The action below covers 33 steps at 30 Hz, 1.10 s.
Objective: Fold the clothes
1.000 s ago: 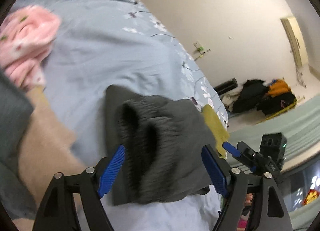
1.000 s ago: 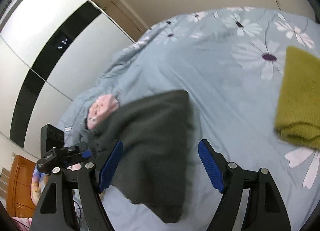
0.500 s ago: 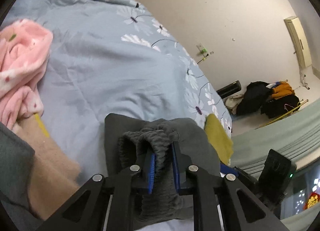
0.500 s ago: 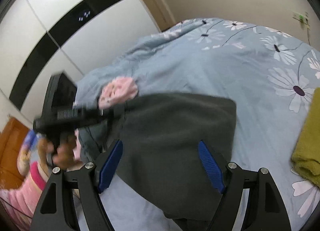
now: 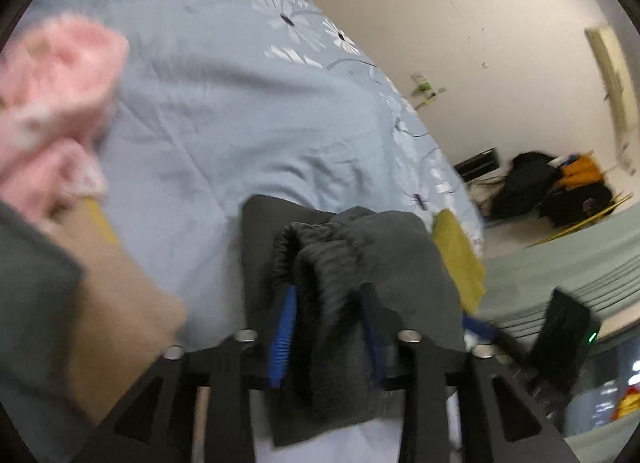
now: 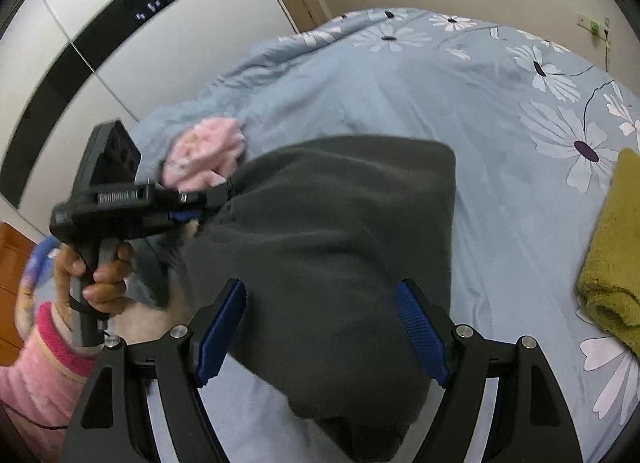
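Left tool [image 5: 326, 337] clamped on gray fleece garment's [image 6: 332, 231] ribbed hem, right tool [image 6: 320, 331] spread wide over it; soft, limp, best pinched at hems.

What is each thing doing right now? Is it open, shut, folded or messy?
Left gripper: shut on the grey garment.
Right gripper: open, fingers either side of the garment.
Grey garment: bunched at one edge, partly lifted.
Yellow-green cloth: folded, lying on the bed.
Pink garment: crumpled.
Bedcover: spread out, wrinkled.
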Each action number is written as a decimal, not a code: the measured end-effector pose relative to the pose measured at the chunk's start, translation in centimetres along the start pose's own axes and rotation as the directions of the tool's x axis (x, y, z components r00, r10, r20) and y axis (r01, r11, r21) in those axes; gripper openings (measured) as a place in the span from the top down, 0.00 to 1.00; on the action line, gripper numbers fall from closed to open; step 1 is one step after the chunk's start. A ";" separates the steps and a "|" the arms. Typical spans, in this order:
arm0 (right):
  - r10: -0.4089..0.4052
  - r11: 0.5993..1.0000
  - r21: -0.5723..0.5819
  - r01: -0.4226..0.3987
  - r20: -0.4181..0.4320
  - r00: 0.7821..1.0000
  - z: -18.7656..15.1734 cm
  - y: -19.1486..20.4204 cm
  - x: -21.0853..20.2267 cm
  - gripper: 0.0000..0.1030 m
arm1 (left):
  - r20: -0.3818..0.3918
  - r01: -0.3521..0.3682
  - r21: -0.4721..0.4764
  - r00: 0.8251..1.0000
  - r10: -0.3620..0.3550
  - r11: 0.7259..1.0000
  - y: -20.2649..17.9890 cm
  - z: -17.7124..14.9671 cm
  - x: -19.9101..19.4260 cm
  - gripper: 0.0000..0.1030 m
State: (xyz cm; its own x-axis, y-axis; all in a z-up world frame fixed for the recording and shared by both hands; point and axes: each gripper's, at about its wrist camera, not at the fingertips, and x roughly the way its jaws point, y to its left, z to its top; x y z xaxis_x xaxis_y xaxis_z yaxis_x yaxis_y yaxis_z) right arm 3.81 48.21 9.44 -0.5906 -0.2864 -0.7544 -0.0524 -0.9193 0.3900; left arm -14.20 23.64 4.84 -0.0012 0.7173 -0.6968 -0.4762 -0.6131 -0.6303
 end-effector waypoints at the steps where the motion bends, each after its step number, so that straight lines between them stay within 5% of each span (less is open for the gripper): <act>1: -0.011 1.000 0.007 0.011 0.017 1.000 0.3 -0.2 -0.6 0.23 | 0.018 -0.034 0.036 0.999 0.033 0.999 -1.0 -0.2 -0.6 0.58; 9: -0.092 0.996 -0.003 0.092 -0.010 0.996 3.9 -0.1 0.6 0.23 | 0.041 -0.221 0.271 0.975 0.218 0.937 -8.1 -0.9 1.8 0.54; 20: -0.081 0.996 -0.030 0.078 -0.105 0.991 3.7 0.2 6.0 0.22 | -0.004 -0.276 0.291 0.957 0.289 0.916 -6.8 -1.2 5.4 0.54; 33: -0.112 0.994 -0.012 0.112 0.005 0.994 -0.7 1.7 -0.2 0.23 | 0.154 -0.382 0.357 0.924 0.349 0.852 -9.4 -7.3 1.5 0.53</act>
State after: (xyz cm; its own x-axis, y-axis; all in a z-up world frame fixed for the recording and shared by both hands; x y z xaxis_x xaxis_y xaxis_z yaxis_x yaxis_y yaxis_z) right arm 4.38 46.49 9.93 -0.5854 -0.1806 -0.7904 -0.1082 -0.9487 0.2970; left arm -3.35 28.07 7.21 -0.3031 0.5000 -0.8113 -0.7196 -0.6782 -0.1491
